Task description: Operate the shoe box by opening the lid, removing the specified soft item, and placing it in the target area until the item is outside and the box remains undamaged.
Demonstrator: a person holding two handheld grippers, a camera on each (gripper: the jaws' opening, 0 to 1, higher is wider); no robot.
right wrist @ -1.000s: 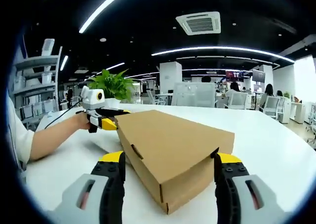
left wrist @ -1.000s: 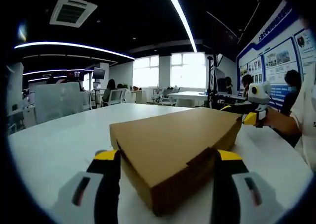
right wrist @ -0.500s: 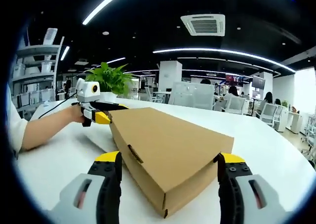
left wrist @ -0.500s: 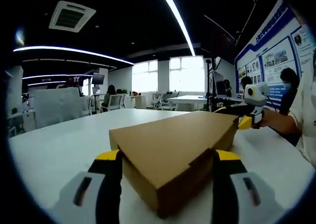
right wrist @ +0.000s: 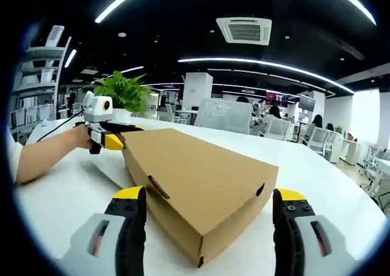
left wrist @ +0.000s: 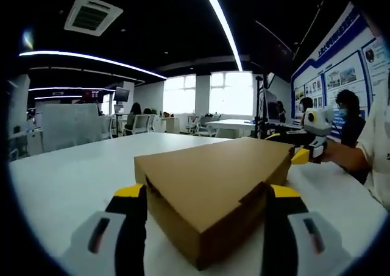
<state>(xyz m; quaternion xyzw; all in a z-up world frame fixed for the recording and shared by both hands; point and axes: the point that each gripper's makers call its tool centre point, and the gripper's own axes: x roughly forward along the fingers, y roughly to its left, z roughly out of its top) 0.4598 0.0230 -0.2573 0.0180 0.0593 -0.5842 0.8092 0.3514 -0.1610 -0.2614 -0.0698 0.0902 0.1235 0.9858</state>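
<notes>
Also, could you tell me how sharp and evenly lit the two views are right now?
Left gripper view: the closed brown cardboard shoe box is sharp, the bright far windows wash out. Right gripper view: box evenly lit, ceiling light strips glare, straight lines bow toward the edges.

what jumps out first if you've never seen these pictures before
A closed brown cardboard shoe box lies on the white table, one corner reaching between the left gripper's open yellow-tipped fingers. In the right gripper view the box's opposite end sits the same way between the right gripper's open fingers. A leafy green plant stands behind the box's far end in that view.
</notes>
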